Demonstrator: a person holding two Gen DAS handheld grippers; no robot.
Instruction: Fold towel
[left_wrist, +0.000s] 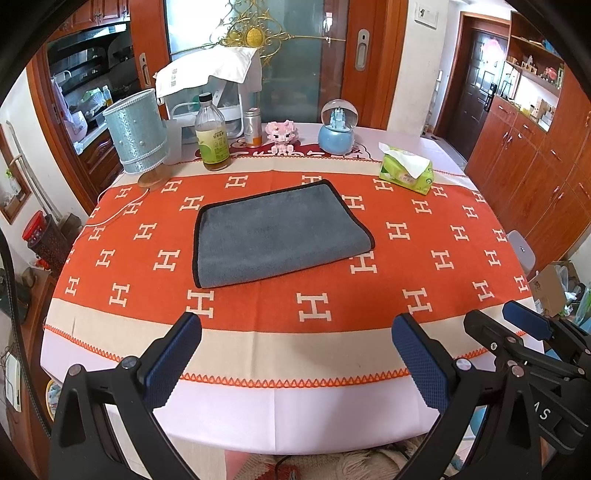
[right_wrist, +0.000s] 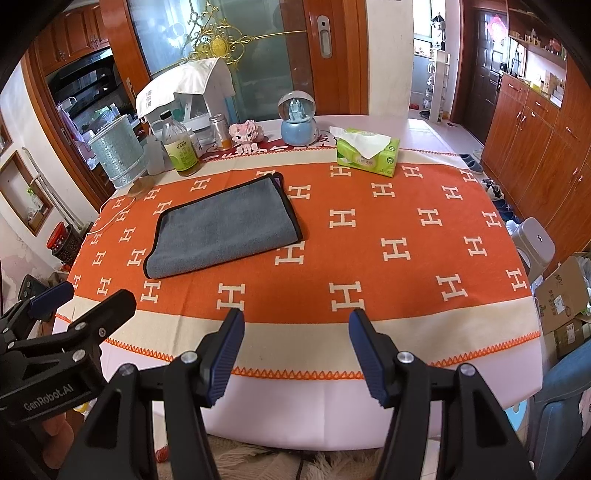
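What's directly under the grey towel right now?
The grey towel lies flat on the orange H-patterned tablecloth, apparently already folded over, with edges stacked at its right side. Whatever may sit between its layers is covered. Both grippers hover open, apart from it.

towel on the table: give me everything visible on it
The towel is grey, plush like microfibre, with a black stitched border. It lies flat on the orange H-patterned tablecloth, already folded: doubled layers show along its right edge, and it sits skewed to the table edge. Nothing else touches it; both grippers are open and well short of it.

Bottle label (left_wrist: 211, 146) print unreadable (too small) — towel's (left_wrist: 275, 232) underlayers hidden.
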